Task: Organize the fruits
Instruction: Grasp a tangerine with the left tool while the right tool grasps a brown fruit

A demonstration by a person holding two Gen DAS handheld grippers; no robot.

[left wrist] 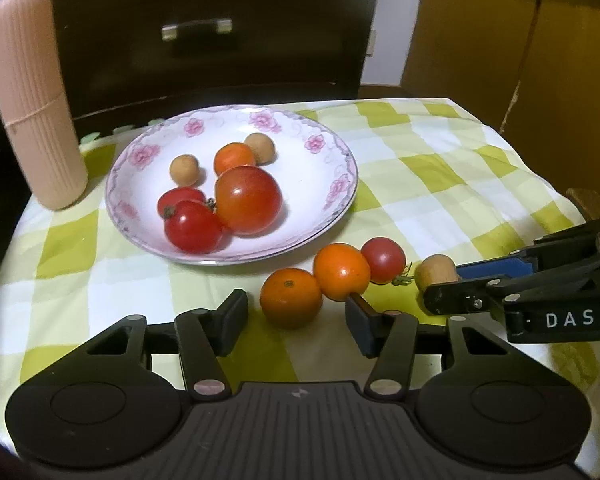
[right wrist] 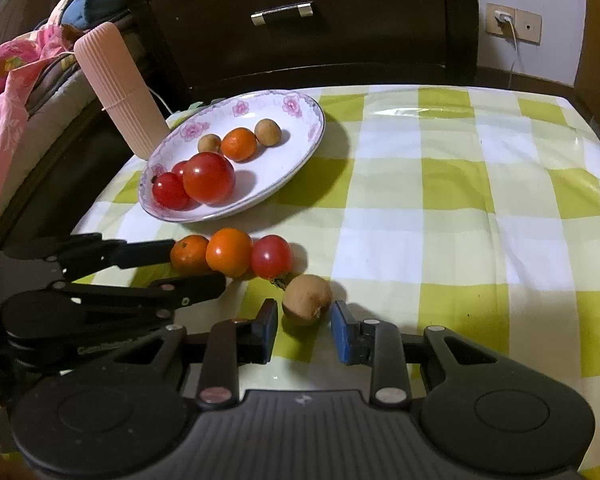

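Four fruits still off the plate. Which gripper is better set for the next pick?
Probably right: the right gripper has the brown fruit centered between its pads, nearly closed. The left gripper straddles one orange fruit with wider gaps.

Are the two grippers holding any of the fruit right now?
Nothing is held yet. The left gripper straddles an orange fruit and the right gripper straddles a small brown fruit, but gaps show at both sets of pads.
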